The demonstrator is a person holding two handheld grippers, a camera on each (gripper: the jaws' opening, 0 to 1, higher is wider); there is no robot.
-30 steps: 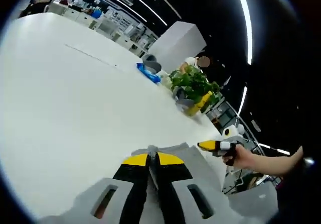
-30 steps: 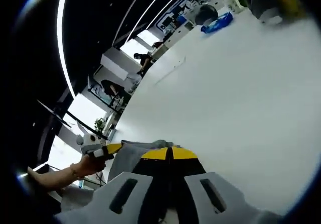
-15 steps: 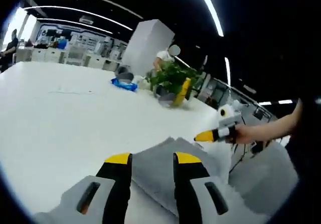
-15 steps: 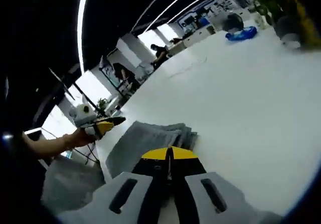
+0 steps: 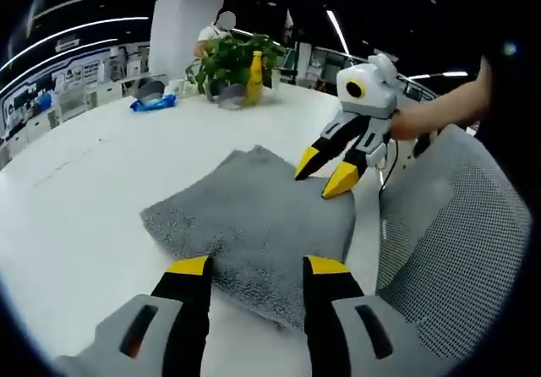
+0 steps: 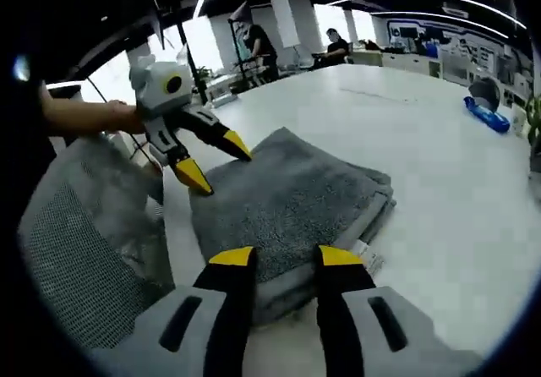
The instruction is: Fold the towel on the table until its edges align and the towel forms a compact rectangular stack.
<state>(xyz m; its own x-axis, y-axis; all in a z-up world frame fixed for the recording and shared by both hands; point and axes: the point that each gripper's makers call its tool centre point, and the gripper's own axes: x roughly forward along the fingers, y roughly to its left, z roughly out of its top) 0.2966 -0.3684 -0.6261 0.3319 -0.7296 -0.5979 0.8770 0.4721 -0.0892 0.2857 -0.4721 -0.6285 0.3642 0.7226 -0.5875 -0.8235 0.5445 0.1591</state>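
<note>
The towel point(image 5: 254, 216) was found folded flat on the tabletop point(image 5: 76, 208); both tongs, left point(image 5: 258, 269) and right point(image 6: 286, 257), were held parted and empty, indicating release.

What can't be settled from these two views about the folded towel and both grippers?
- Towel near edge: the right gripper covers it in the right gripper view, so alignment there is unclear.
- Layer count: the left gripper view shows only the towel's top.
- Contact between the left gripper and the towel: cannot tell.
- White tag: too small to read.
- Blue item on the table: too small to identify.
</note>
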